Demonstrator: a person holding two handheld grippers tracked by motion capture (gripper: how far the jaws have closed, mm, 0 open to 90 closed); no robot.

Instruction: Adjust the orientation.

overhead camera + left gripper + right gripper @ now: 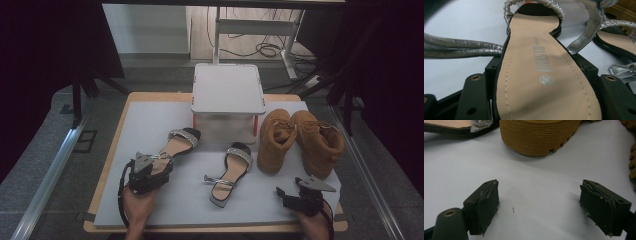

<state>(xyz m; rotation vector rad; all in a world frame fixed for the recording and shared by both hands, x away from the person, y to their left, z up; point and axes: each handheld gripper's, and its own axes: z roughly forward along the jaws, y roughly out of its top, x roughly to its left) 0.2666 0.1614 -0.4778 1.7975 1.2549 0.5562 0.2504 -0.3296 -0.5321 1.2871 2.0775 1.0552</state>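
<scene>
A pair of tan suede boots [302,140] is sitting at the right of the pale grey counter [150,130], the two touching side by side, toes pointing toward the near edge; one ridged tan sole [536,136] is resting flat on the surface. A second silver-strapped sandal [231,174] is lying near the middle, just beside the boots, its ankle strap trailing to the left. Behind them a small white stand [228,89] with orange-red legs is standing at the far edge. Beyond the counter, cables [267,49] are lying on the wooden floor around a metal frame.
</scene>
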